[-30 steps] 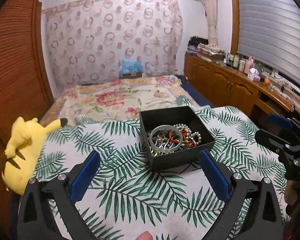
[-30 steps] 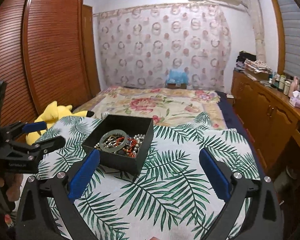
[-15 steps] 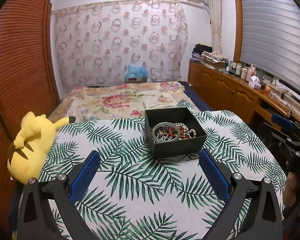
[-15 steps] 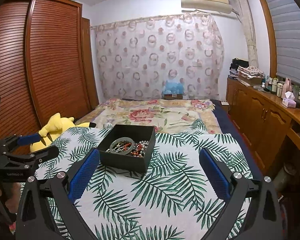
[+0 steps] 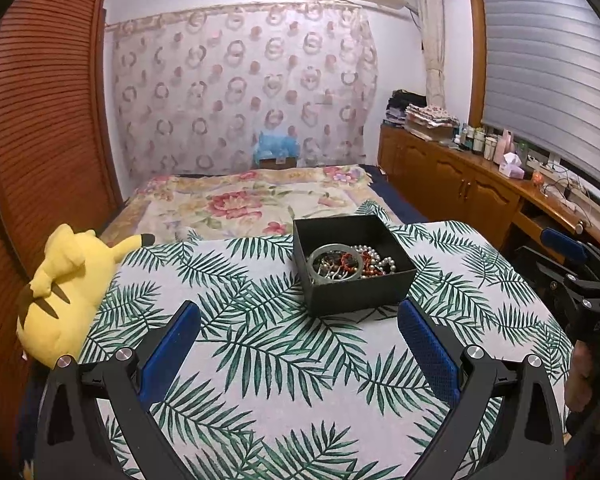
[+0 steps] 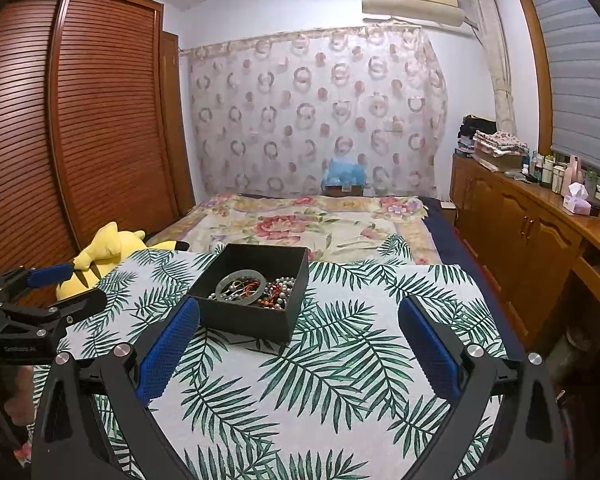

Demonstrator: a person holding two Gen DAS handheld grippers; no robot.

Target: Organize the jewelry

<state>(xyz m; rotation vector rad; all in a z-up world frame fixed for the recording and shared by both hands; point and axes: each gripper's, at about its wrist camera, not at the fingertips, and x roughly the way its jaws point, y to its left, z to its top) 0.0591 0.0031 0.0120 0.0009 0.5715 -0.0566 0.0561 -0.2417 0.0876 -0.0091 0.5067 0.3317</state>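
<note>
- Two grippers, both empty, jaws wide apart: left gripper [image 5: 298, 326], right gripper [image 6: 298, 326].
- Black box [image 5: 360, 294] sits on palm-print cloth [image 5: 260, 360], at 12 o'clock from left gripper, 11 o'clock from right.
- Jewelry inside box: grey bangle [image 5: 332, 266], pearl beads [image 5: 374, 256], red beads [image 5: 348, 259].
- Yellow plush [image 5: 66, 292] at cloth's 9 o'clock edge.

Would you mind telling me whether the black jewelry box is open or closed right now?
Open. The black jewelry box has no lid on it, and a grey bangle and beaded strands lie exposed inside.
</note>
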